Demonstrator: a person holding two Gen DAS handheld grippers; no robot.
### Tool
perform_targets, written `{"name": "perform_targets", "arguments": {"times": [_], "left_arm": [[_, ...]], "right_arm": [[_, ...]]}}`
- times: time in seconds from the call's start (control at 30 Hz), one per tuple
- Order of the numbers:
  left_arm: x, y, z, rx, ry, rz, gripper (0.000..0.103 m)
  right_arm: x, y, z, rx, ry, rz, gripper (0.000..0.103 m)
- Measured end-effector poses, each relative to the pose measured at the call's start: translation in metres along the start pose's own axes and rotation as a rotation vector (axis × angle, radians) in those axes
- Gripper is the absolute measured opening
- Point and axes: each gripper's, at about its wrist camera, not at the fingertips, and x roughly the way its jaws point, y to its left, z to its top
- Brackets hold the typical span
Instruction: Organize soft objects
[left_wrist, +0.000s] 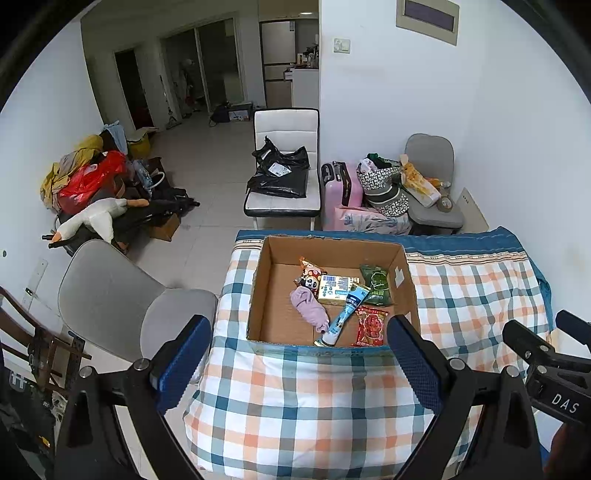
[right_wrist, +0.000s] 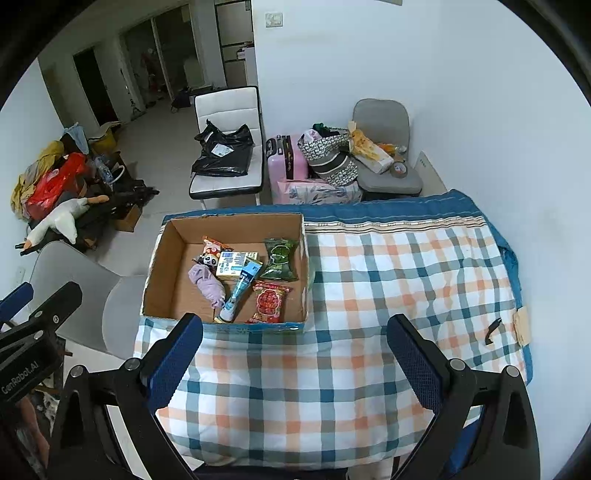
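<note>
Both grippers sit at the bottom of their frames, your left gripper (left_wrist: 295, 363) and right gripper (right_wrist: 293, 360), each with jaws spread wide and nothing between them. Beneath them lies the checked quilt (right_wrist: 388, 266), bare on the right side of the frame. Above centre stands the cardboard box (left_wrist: 258, 280), open-topped, resting on the quilt. Inside lie the purple cloth (left_wrist: 309, 304), a panda toy (left_wrist: 309, 280), a yellow carton (left_wrist: 338, 290), a blue tube (left_wrist: 345, 314), a green packet (left_wrist: 376, 284) and a red packet (left_wrist: 372, 325), crowded toward the box's right half. Judgement: you are between picks, nothing in hand. Next move calls for lowering one gripper into the box onto the purple cloth, clear of the tube touching it.
</note>
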Motion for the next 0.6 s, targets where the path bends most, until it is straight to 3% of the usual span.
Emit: {"name": "perform_targets", "arguments": {"times": [0.6], "left_arm": [[-0.007,-0.011,-0.003,0.031,-0.009,-0.016,0.098]], "right_arm": [[-0.012,-0.010,-0.003,0.023,-0.027,-0.036,0.101]]}}
